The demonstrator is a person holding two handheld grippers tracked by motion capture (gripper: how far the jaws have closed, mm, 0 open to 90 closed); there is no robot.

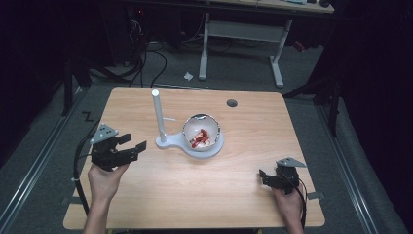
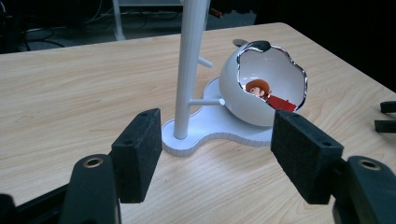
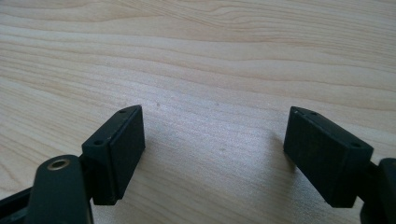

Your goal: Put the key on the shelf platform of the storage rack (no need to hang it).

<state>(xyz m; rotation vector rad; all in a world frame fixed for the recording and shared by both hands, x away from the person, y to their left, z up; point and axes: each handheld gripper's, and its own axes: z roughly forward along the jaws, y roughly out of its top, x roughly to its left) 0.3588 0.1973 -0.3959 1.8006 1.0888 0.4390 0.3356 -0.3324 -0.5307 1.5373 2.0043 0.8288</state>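
Note:
A white stand with a tall post [image 1: 158,114] [image 2: 190,65] and a flat base [image 1: 168,143] is on the wooden table, left of centre. On the base rests a white broken-egg shell [image 1: 214,126] [image 2: 233,88] with a small red and brown figure [image 1: 200,139] [image 2: 261,91] inside. My left gripper [image 1: 135,142] [image 2: 215,121] hovers to the left of the stand, open, its jaws aimed at the base with nothing between them. My right gripper [image 1: 263,178] [image 3: 212,116] is open low over bare wood at the table's front right.
A dark round hole [image 1: 232,103] is in the tabletop behind the shell. The right gripper's jaws [image 2: 385,116] show at the far right of the left gripper view. A white-legged desk [image 1: 241,34] and floor cables [image 1: 146,63] lie beyond the table.

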